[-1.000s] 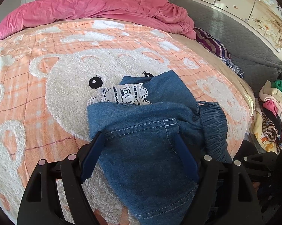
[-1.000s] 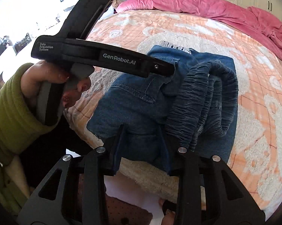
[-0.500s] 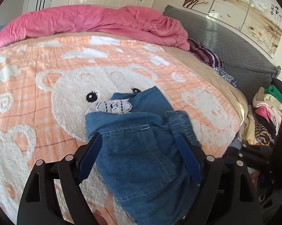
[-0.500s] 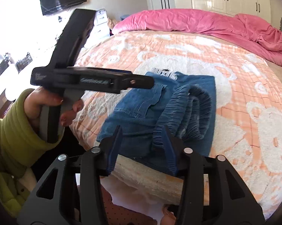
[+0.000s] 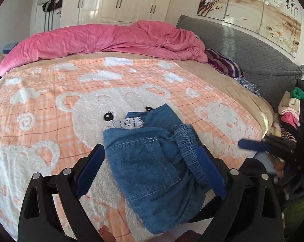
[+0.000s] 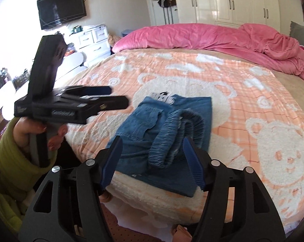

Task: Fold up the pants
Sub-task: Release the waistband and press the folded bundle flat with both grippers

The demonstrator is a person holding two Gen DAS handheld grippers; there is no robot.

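Observation:
The blue denim pants (image 5: 152, 163) lie folded in a small bundle on the bear blanket (image 5: 51, 104) near the bed's front edge, with a white lace trim (image 5: 127, 123) at the far end and the gathered waistband (image 5: 189, 149) on the right. They also show in the right wrist view (image 6: 162, 133). My left gripper (image 5: 150, 167) is open and empty, held back above the bundle. My right gripper (image 6: 153, 161) is open and empty, held back from the bundle's near edge. The left gripper appears in the right wrist view (image 6: 103, 98), the right one in the left wrist view (image 5: 251, 144).
A pink duvet (image 5: 103, 40) is piled along the bed's far side. A grey headboard (image 5: 253, 52) and striped pillow (image 5: 226, 65) stand at the right. A heap of clothes (image 5: 289, 111) lies beside the bed. White drawers (image 6: 93, 38) stand left of the bed.
Both grippers have let go of the pants and pulled back and up from the bundle. The right gripper's jaws have opened wider. The pants now lie still on the blanket.

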